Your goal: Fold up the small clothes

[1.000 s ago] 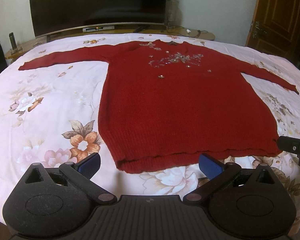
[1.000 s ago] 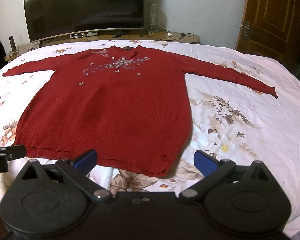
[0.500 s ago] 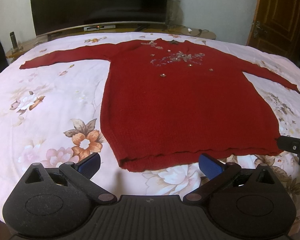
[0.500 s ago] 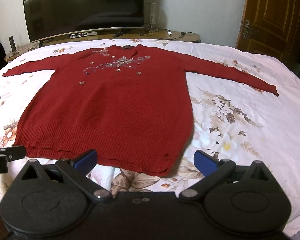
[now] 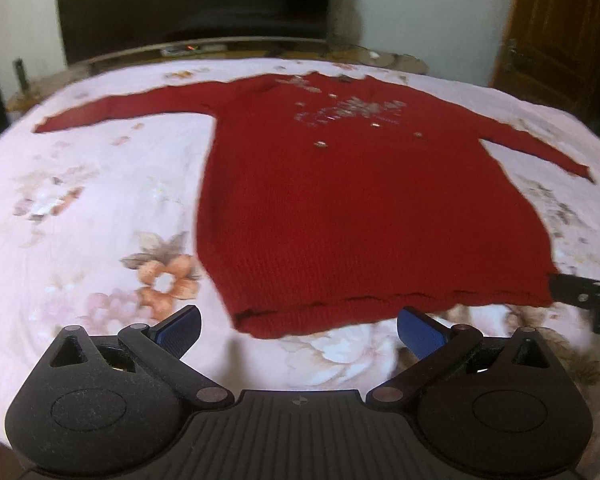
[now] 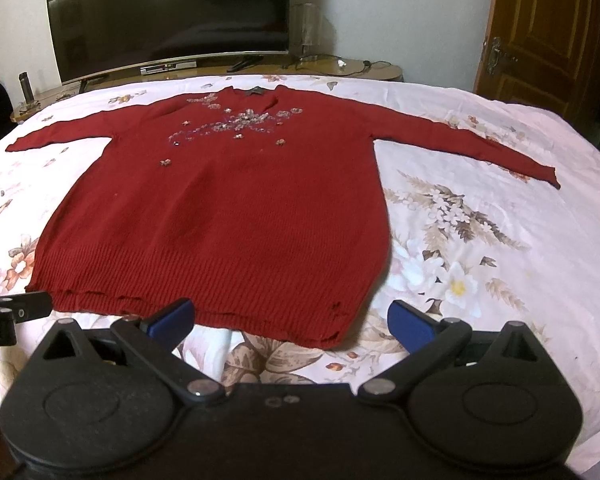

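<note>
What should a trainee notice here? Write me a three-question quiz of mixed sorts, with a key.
1. True or false: the red sweater lies spread flat, decorated front up, on the floral bedsheet.
2. Pick one. The jaws of the left gripper are: A) open and empty; B) shut on a sleeve; C) shut on the collar.
3. Fill in: the part of the sweater nearest the right gripper is its ____.

Key: 1 true; 2 A; 3 hem.
</note>
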`<state>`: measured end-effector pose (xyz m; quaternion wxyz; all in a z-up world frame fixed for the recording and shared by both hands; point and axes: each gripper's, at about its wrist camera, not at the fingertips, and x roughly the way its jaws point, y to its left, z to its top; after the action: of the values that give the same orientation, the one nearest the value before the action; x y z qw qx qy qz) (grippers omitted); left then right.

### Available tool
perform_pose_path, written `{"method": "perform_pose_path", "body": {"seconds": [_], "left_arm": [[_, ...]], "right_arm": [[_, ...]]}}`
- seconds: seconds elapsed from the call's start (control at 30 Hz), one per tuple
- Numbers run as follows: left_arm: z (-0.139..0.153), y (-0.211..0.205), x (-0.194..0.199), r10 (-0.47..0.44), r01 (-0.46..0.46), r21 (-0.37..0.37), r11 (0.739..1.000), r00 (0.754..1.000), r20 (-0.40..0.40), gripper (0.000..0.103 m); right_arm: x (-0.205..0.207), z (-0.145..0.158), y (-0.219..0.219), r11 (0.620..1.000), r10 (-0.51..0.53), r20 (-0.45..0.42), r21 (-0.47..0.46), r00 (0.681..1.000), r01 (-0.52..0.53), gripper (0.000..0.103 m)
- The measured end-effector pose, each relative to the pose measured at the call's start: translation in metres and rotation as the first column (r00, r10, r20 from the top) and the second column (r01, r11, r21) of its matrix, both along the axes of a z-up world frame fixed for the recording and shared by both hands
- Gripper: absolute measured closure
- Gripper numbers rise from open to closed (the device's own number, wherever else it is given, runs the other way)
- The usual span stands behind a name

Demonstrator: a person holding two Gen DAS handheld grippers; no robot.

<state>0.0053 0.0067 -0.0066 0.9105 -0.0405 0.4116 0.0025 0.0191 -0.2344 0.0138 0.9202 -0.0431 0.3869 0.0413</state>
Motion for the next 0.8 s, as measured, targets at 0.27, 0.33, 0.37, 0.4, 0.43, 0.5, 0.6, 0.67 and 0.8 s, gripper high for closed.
{"method": "perform_pose_path", "body": {"seconds": [0.27,0.33,0.37,0.4,0.43,0.5,0.6,0.67,0.8], "left_arm": [[0.013,0.028,0.059,0.038,-0.025,-0.109,0.994,0.992,0.117,0.0],[0.016,0.031,0.084,0.047,-0.033,-0.084,0.996,0.984,0.172,0.0],[0.016,0.034,0.099,0.06,-0.047,-0.072,0.996,0.979,0.195,0.0],[0.016,0.036,0.112,0.076,-0.063,-0.069,0.996,0.977,0.202,0.0],[0.016,0.04,0.126,0.092,-0.076,-0.081,0.994,0.972,0.215,0.0],[0.016,0.048,0.15,0.129,-0.105,-0.117,0.987,0.967,0.22,0.0],[0.016,0.059,0.18,0.188,-0.148,-0.177,0.973,0.955,0.232,0.0],[0.01,0.059,0.196,0.2,-0.168,-0.156,0.973,0.955,0.219,0.0],[-0.017,0.058,0.23,0.224,-0.213,-0.091,0.973,0.967,0.123,0.0]], "right_arm": [[0.023,0.018,-0.055,0.99,-0.096,0.105,0.11,0.99,0.084,0.001],[0.041,0.024,-0.088,0.971,-0.169,0.132,0.19,0.977,0.142,0.003],[0.051,0.027,-0.105,0.96,-0.204,0.148,0.223,0.968,0.168,0.005],[0.062,0.029,-0.124,0.948,-0.243,0.17,0.251,0.955,0.196,0.011],[0.072,0.03,-0.139,0.938,-0.271,0.186,0.269,0.944,0.217,0.015],[0.099,0.028,-0.174,0.909,-0.339,0.198,0.32,0.92,0.266,0.034],[0.142,0.018,-0.23,0.837,-0.448,0.168,0.424,0.878,0.346,0.051],[0.17,0.006,-0.267,0.774,-0.517,0.132,0.494,0.846,0.396,0.057],[0.221,-0.027,-0.33,0.652,-0.625,0.046,0.58,0.779,0.489,0.06]]}}
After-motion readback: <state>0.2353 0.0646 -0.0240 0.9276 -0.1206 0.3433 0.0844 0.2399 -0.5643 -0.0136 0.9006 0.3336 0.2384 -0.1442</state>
